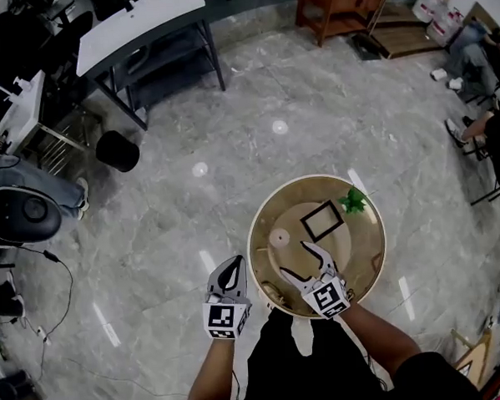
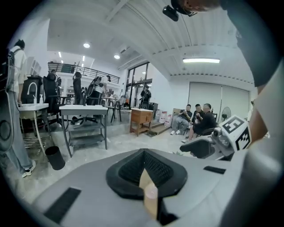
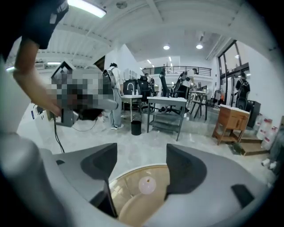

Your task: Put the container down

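1. While the right tool (image 1: pixel 296 260) hangs over the round counter (image 1: pixel 365 252) with its jaws wide apart and nothing between them, the container (image 1: pixel 279 238) sits on the counter. It is just ahead of the jaw tips and apart from them.
2. In the right gripper view the container shows small, pale and round through the gap between the jaws. It looks released, so the step seems nearly done, with only the pull-back left.
3. The main risk is a jaw clipping the container on the way out. It sits close to the tips, so a sideways swing rather than a straight retreat could tip it or push it across the smooth top.
4. It looks light, so even a graze would probably shift it.
5. A shove forward could send it toward the frame (image 1: pixel 322 220) or, further on, the plant (image 1: pixel 352 200).
6. The left tool (image 1: pixel 230 274) is off the counter's left edge, jaws together at the tips. A tan sliver shows in the slit below them, and I cannot tell what it is. Swung to the right, this tool could knock the rim and jolt the container.
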`<state>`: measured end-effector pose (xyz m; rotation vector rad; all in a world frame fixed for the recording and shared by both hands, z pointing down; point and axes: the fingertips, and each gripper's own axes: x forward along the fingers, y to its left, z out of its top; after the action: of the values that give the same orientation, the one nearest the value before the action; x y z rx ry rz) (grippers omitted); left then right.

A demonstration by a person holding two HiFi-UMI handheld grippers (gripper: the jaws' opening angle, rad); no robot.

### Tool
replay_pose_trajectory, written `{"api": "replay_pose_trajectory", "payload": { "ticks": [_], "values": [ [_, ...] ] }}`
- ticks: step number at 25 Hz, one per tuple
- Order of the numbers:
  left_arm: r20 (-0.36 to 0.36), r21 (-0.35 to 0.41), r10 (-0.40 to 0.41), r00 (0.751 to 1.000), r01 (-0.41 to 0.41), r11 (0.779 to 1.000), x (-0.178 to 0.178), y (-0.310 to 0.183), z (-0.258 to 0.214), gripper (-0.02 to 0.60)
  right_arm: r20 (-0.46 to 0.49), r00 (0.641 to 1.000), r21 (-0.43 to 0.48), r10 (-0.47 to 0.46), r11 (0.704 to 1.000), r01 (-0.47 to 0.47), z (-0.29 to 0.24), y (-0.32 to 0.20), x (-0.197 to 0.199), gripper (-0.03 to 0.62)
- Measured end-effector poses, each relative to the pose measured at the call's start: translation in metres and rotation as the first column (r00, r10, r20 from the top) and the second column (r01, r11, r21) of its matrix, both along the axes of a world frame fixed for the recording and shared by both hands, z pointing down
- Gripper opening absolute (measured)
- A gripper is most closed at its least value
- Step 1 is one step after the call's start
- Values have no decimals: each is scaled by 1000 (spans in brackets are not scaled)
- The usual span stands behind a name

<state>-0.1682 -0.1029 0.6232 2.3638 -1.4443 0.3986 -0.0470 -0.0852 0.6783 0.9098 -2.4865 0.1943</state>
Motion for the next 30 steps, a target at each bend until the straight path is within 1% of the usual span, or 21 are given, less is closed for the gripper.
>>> {"api": "replay_pose_trajectory", "payload": {
  "ticks": [5, 9, 12, 16, 17, 21, 27, 30],
  "values": [
    [-15, 23, -14, 1000, 15, 1000, 32, 19, -49, -9, 87, 996, 86, 31, 996, -38, -104, 23, 31, 230],
    [-53, 66, -31, 998, 34, 997, 59, 21, -89, -9, 134, 990, 167, 50, 983, -73, -166, 24, 56, 157],
    [-40, 101, 12, 999, -7, 995, 88, 23, -109, -8, 146, 987, 211, 66, 973, -96, -199, 25, 77, 109],
    [-39, 156, 67, 997, -60, 986, 119, 22, -139, -8, 159, 983, 273, 93, 953, -135, -226, 26, 107, 11],
    [-45, 166, 72, 996, -63, 984, 125, 22, -144, -8, 159, 982, 279, 99, 950, -141, -229, 27, 113, 0],
    [-61, 191, 76, 995, -63, 979, 135, 26, -160, -8, 153, 981, 293, 118, 943, -159, -240, 28, 129, -2],
    [-64, 191, 78, 995, -65, 979, 141, 30, -167, -8, 164, 978, 321, 130, 930, -178, -258, 28, 137, -2],
    [-85, 194, 80, 993, -63, 979, 144, 30, -170, -9, 174, 977, 337, 124, 925, -178, -264, 26, 139, -2]
  ]
}}
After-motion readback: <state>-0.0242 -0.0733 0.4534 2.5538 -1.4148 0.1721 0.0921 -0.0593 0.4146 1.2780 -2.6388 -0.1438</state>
